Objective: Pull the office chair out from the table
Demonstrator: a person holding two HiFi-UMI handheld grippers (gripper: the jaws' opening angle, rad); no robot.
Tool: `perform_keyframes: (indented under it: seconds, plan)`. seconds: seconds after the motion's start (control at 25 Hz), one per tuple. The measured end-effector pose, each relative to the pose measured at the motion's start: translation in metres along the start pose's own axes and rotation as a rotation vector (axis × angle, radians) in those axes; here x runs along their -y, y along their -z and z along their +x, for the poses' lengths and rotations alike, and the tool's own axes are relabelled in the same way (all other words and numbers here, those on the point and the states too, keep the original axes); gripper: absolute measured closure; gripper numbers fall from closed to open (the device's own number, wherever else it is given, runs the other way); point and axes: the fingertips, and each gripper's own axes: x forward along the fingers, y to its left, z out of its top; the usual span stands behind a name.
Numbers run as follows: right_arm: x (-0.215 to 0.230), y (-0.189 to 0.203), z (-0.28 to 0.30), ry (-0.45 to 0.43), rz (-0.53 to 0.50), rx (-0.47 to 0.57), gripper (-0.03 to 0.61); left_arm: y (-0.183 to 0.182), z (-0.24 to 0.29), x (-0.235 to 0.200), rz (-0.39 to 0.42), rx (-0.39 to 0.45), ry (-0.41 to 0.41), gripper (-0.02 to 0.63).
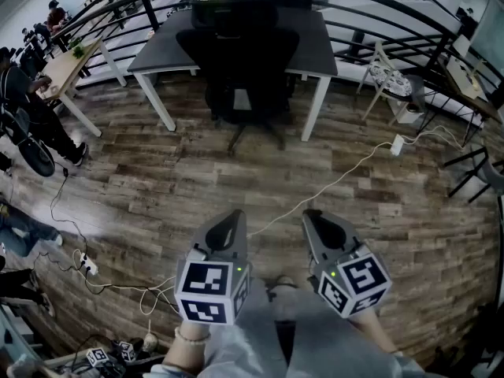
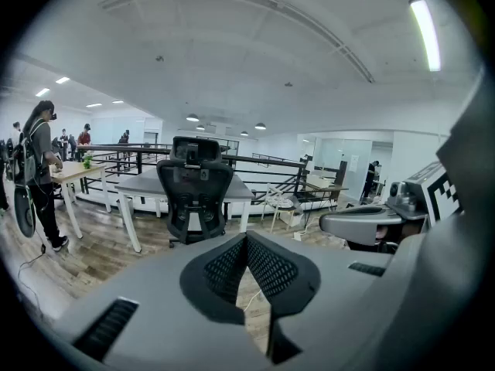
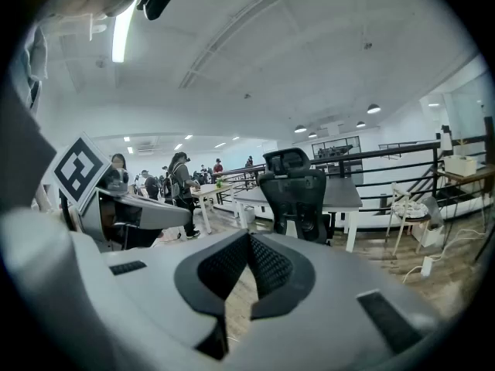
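A black mesh office chair [image 1: 246,69] stands tucked under a dark-topped table [image 1: 315,42] with white legs, across the wooden floor from me. The same chair [image 2: 193,195] shows straight ahead in the left gripper view, and the chair [image 3: 298,195] sits right of centre in the right gripper view. My left gripper [image 1: 231,228] and right gripper [image 1: 316,225] hang side by side near the bottom of the head view, both shut with nothing between the jaws, well short of the chair.
A white cable [image 1: 331,183] crosses the floor from a power strip [image 1: 397,144]. People stand at a wooden table [image 1: 67,65] at the left. A black railing [image 1: 378,6] runs behind the dark-topped table. A white stool [image 1: 390,81] and a desk [image 1: 465,77] stand at right.
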Motion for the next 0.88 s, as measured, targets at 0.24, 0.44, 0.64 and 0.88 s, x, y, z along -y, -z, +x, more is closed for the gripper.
perform_keyframes:
  seconds: [0.24,0.44,0.64,0.88]
  plan:
    - [-0.005,0.000,0.000,0.001,-0.013,-0.002,0.575,0.000,-0.004,-0.001,0.002,0.003,0.002,0.604]
    - [-0.010,0.001,0.002,-0.003,-0.018,-0.001,0.575,0.000,-0.006,-0.005,0.002,0.011,0.000,0.604]
    - [-0.019,0.000,0.009,-0.002,-0.026,-0.004,0.575,-0.001,-0.010,-0.015,0.001,0.014,0.001,0.604]
    - [-0.032,0.000,0.018,0.001,-0.002,0.007,0.575,0.001,-0.015,-0.032,0.002,0.022,0.007,0.604]
